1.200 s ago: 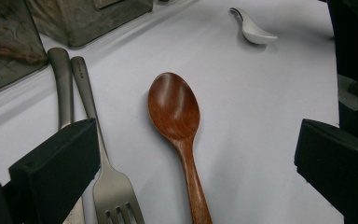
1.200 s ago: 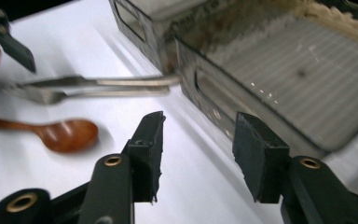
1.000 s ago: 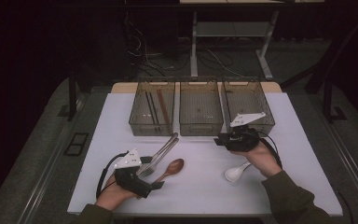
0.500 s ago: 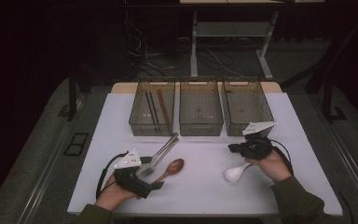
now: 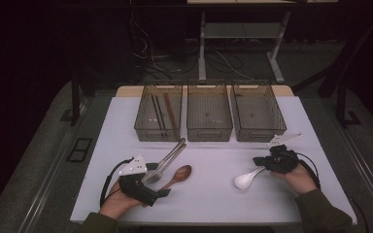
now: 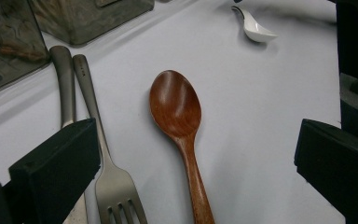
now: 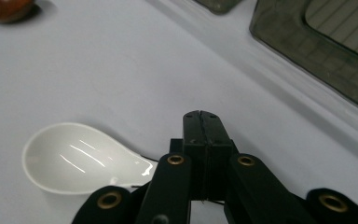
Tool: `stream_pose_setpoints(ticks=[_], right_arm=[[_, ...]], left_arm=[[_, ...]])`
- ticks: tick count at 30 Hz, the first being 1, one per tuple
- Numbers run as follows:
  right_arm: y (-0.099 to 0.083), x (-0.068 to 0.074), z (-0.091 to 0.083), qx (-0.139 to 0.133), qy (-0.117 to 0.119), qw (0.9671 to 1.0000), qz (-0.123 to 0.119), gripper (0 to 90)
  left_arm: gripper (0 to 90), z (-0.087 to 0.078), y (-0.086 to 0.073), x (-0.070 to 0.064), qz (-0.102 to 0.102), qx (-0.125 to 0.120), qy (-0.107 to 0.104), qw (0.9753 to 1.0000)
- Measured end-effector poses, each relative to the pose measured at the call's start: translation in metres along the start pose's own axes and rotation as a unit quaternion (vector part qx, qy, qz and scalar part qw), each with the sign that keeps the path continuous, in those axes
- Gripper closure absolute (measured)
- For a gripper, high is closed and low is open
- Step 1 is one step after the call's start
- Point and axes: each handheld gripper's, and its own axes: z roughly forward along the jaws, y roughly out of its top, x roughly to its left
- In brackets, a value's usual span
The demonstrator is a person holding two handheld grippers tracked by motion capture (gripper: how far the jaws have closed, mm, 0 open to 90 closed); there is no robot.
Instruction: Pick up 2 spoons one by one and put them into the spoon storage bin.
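My left gripper [image 5: 159, 187], lower left of frame, jaws spread around the wooden spoon [image 5: 177, 176], fork [image 5: 164, 161] beside. My right gripper [image 5: 261, 161], lower right, jaws pressed together, white spoon [image 5: 247, 178] just left of it on the table [image 5: 213, 155].

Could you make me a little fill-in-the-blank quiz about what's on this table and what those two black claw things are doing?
1. The right gripper has its jaws ____ above the white spoon's handle.
2. The left gripper is open around the ____ spoon.
3. At the far side of the table stand ____ bins in a row.
4. Chopsticks lie in the ____ bin.

Missing words: shut; wooden; three; left
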Motion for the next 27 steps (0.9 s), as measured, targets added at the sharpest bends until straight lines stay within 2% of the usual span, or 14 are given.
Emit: stream_pose_setpoints(ticks=[3, 10, 17, 27], right_arm=[[-0.001, -0.003, 0.003, 0.012, -0.015, 0.9998, -0.003, 89.3], [-0.002, -0.007, 0.011, 0.034, -0.015, 0.9993, -0.001, 89.3], [-0.006, -0.009, 0.008, 0.042, -0.017, 0.9990, 0.006, 89.4], [-0.014, -0.008, 0.001, 0.049, -0.020, 0.9986, 0.002, 89.4]], left_arm=[[0.0, 0.000, 0.000, 0.000, 0.001, 0.000, 0.000, 1.0000], [0.0, 0.000, 0.000, 0.000, 0.000, 0.000, 0.001, 1.0000], [0.0, -0.002, 0.000, 0.001, 0.002, 0.001, 0.002, 1.0000], [0.0, -0.002, 0.000, 0.001, 0.002, 0.001, 0.001, 1.0000]])
